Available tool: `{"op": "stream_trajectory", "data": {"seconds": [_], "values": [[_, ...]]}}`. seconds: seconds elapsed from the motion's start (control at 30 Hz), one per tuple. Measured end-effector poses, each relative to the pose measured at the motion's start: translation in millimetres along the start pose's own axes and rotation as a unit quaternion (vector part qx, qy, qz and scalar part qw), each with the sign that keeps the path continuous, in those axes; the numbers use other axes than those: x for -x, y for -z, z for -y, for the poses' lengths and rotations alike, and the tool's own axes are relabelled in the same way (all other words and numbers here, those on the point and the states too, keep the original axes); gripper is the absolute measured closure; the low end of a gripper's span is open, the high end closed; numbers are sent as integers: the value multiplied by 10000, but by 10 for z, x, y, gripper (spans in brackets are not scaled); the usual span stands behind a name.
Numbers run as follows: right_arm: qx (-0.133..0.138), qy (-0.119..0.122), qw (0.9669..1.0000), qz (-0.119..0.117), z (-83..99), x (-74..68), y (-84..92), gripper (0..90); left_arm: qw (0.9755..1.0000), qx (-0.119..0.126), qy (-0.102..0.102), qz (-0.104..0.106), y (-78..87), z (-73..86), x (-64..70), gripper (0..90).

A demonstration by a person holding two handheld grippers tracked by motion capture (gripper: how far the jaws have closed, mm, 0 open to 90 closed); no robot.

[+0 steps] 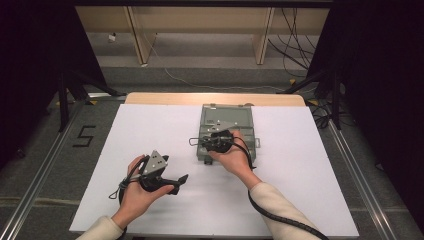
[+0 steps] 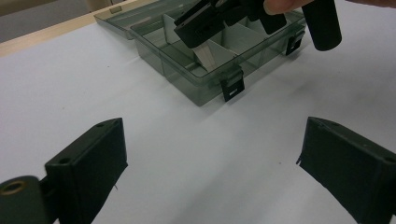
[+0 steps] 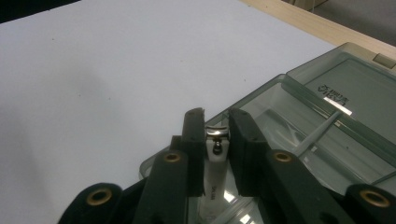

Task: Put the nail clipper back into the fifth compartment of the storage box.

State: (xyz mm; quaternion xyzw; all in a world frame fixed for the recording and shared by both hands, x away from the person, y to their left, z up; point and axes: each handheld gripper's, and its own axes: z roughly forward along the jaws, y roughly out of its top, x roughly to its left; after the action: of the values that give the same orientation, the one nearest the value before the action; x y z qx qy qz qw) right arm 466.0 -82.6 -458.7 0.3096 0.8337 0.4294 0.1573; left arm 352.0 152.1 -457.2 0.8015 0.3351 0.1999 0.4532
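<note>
The counter [image 1: 150, 130] carries a white sheet across most of its top, with a strip of bare wood along the far edge. A translucent grey compartment box [image 1: 227, 131] lies open on the sheet right of centre, its lid folded flat toward the far edge and two black latches on its near wall. The right hand-held gripper [image 1: 218, 141] is positioned over the box's near compartments. The left hand-held gripper [image 1: 181, 181] rests apart from the box, low over the bare sheet at near left; its jaws stand wide and released, with nothing between them. A metal nail clipper [image 3: 215, 158] sits clamped between the pads of the right hand-held gripper, its hinge end protruding just beyond the jaw tips, above the box's corner compartment.
</note>
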Motion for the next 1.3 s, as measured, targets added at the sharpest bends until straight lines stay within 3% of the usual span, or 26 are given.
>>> {"op": "stream_trajectory", "data": {"seconds": [0.27,0.5,0.63,0.67,0.73,0.87,1.03,1.3], "values": [[-221,-13,9998,-23,41,-10,-55,707,9999,69,80,14,-7,4,8,64],[-92,-69,9999,51,-4,40,16,528,10000,6,-15,-1,6,-1,0,64],[4,-306,9992,241,-27,158,140,400,10000,52,65,19,-6,3,9,64],[8,-456,9985,302,-29,186,176,378,10000,53,68,20,-7,3,10,64],[4,-470,9977,481,-15,274,247,340,10000,7,15,21,-1,0,2,64],[50,-787,9946,679,16,428,375,299,9999,78,89,-17,-13,-3,9,64],[151,-921,9915,909,78,622,512,284,10000,66,72,-12,-17,-9,-4,64],[313,-1405,9806,1333,185,912,748,275,9999,79,126,-42,-18,-2,-17,64]]}}
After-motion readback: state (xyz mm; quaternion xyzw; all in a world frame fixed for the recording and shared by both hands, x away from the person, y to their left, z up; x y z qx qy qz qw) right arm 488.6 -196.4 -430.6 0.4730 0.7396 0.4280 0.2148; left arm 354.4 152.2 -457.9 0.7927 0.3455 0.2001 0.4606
